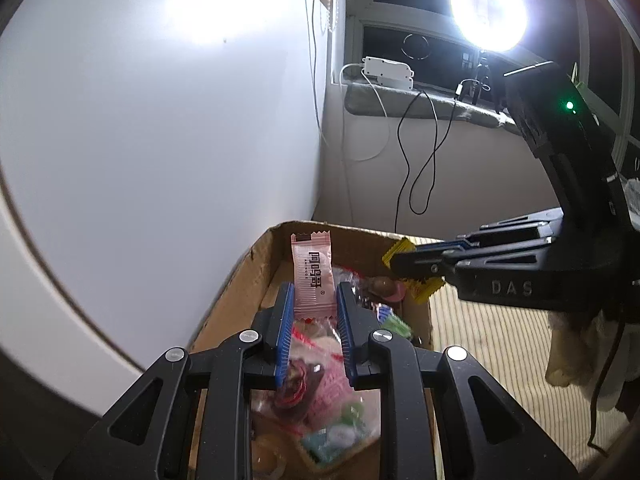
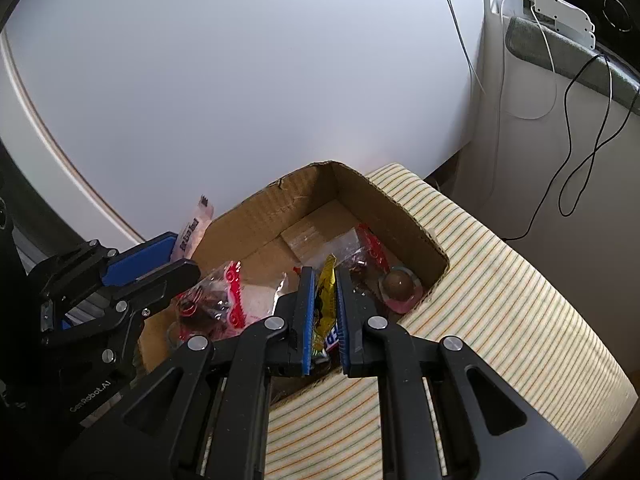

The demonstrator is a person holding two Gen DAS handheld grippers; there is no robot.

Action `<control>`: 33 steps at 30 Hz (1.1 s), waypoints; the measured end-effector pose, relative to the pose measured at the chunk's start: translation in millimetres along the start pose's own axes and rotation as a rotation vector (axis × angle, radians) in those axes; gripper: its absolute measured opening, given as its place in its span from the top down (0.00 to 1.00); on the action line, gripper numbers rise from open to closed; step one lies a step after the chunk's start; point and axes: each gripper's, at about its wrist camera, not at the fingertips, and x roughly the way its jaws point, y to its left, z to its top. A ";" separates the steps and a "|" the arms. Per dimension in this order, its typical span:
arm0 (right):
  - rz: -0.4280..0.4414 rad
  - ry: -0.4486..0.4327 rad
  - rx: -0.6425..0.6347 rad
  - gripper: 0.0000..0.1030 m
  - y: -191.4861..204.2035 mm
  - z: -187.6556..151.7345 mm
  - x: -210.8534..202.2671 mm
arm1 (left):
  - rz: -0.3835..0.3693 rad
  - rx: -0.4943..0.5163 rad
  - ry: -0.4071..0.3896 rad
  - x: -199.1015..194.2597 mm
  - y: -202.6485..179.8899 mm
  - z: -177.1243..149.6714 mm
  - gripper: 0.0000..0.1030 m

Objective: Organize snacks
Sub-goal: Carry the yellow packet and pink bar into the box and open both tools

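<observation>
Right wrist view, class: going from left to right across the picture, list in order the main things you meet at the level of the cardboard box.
Left hand-held gripper holding a pink wrapper → red-printed clear packet → yellow wrapper in the right hand-held gripper → brown ball sweet → striped cloth.

Glaring lamp (image 1: 488, 10), fisheye-warped edges

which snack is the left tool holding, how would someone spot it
Find the cardboard box on the striped cloth. Above its snack pile, the left tool pinches a pink sachet upright. Unlike the yellow wrapper in the right tool, it is pale pink with dark printed characters.
</observation>
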 end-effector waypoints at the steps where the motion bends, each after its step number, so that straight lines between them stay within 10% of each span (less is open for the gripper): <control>1: 0.001 0.001 0.002 0.90 -1.5 1.5 2.0 | 0.001 0.002 0.002 3.3 -0.5 2.5 0.81; 33: -0.004 0.015 0.004 0.84 -14.9 9.3 29.5 | 0.048 0.011 0.032 33.4 -4.7 13.9 0.77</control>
